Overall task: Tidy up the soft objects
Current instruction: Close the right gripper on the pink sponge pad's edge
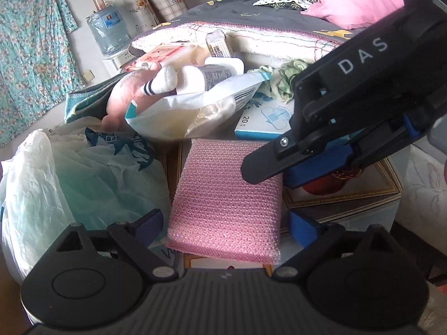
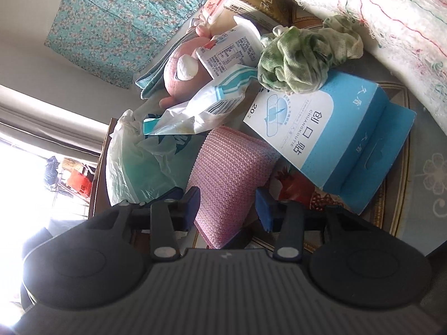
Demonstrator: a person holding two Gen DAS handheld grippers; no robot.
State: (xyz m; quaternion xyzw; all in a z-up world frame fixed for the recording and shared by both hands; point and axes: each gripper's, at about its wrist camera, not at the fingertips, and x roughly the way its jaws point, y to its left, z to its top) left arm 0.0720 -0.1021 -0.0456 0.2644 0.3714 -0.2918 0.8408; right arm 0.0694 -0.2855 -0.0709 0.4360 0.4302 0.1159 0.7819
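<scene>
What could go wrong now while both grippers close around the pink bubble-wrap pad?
1. The pink bubble-wrap pad is slick; the right gripper holds only its edge, so it may slip.
2. The left gripper and right gripper are close; fingers could collide.
3. Lifting may drag the white pouch resting near its far edge.

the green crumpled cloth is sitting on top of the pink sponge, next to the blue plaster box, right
Not quite: the green crumpled cloth rests on the blue plaster box, not on the pink sponge, which lies nearer, beside the box. The right wrist view shows it.
</scene>
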